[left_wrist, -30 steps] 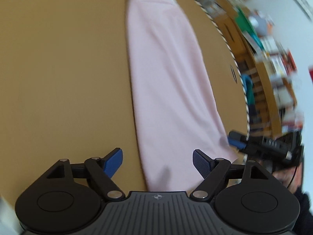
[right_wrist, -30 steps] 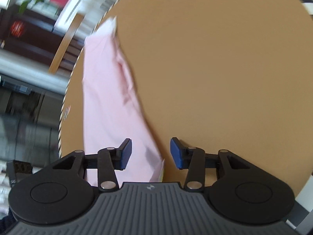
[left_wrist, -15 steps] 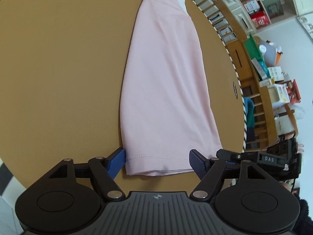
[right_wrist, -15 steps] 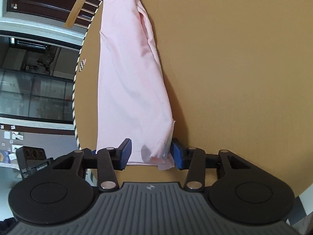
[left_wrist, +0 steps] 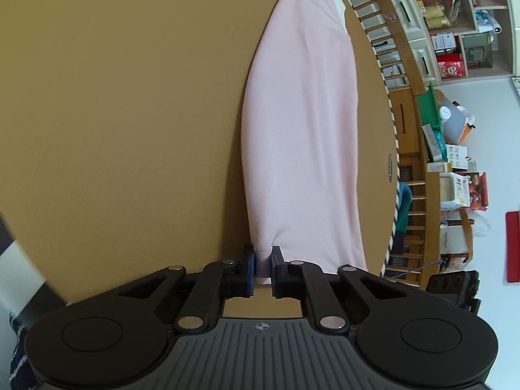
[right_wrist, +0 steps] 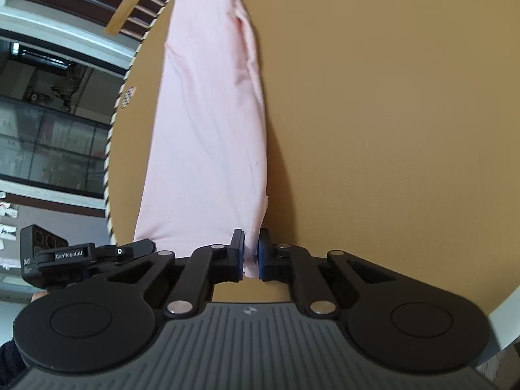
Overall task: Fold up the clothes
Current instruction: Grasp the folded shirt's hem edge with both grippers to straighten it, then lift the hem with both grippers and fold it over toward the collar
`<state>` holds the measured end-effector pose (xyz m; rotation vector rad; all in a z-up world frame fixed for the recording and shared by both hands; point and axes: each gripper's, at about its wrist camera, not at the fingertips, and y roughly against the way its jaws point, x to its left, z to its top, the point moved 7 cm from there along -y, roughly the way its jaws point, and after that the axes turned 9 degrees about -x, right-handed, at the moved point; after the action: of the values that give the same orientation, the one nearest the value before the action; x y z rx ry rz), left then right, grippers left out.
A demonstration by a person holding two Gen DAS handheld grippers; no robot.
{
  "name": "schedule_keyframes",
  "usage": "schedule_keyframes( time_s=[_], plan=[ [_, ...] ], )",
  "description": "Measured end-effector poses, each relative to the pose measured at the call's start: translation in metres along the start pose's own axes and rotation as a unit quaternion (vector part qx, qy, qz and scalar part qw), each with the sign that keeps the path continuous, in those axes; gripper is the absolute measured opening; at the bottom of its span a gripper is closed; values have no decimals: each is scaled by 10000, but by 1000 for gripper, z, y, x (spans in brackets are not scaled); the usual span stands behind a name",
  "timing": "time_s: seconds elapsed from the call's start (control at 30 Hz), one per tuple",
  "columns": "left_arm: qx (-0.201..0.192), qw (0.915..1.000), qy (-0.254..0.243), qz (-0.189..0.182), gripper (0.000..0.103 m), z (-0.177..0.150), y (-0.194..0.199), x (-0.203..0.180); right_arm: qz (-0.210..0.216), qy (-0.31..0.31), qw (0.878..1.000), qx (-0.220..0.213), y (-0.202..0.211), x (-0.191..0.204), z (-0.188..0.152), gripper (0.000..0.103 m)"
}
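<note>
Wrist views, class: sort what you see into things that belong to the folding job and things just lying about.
Part of the job:
- pink garment
- left gripper, shut on one hem corner
- right gripper, shut on the other corner
- round table

Just lying about:
- wooden chair
- cluttered shelves

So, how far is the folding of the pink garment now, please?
Done: the pink garment already lies as a long narrow strip on the brown table, so the sides seem folded in. In hand: the left gripper and right gripper have just closed, each pinching a corner of the near hem. Left: probably carrying that hem toward the far end, to fold the strip shorter.
</note>
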<state>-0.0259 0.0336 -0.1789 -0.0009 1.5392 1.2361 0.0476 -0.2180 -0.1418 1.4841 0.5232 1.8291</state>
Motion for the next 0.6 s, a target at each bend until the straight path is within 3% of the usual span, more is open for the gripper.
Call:
schedule_keyframes(
  time_s=[0.13,0.3,0.4,0.5,0.6],
  plan=[
    [150,9997,201,-34,10,-14,30,-3,245,-209,9991,276,14,8,-22,8],
    [494,9972,556,-79,10,-54,95,-9,658,-833,9916,734,44,18,-70,8],
    [446,9941,950,-283,10,-64,135,-12,947,-1249,9850,725,65,28,-83,8],
    [150,9927,1073,-523,10,-47,152,-34,1325,-1345,9812,402,81,49,-60,8],
    [-215,9913,982,-855,10,-2,145,-76,1612,-1072,9811,-21,87,77,-7,8]
  ],
)
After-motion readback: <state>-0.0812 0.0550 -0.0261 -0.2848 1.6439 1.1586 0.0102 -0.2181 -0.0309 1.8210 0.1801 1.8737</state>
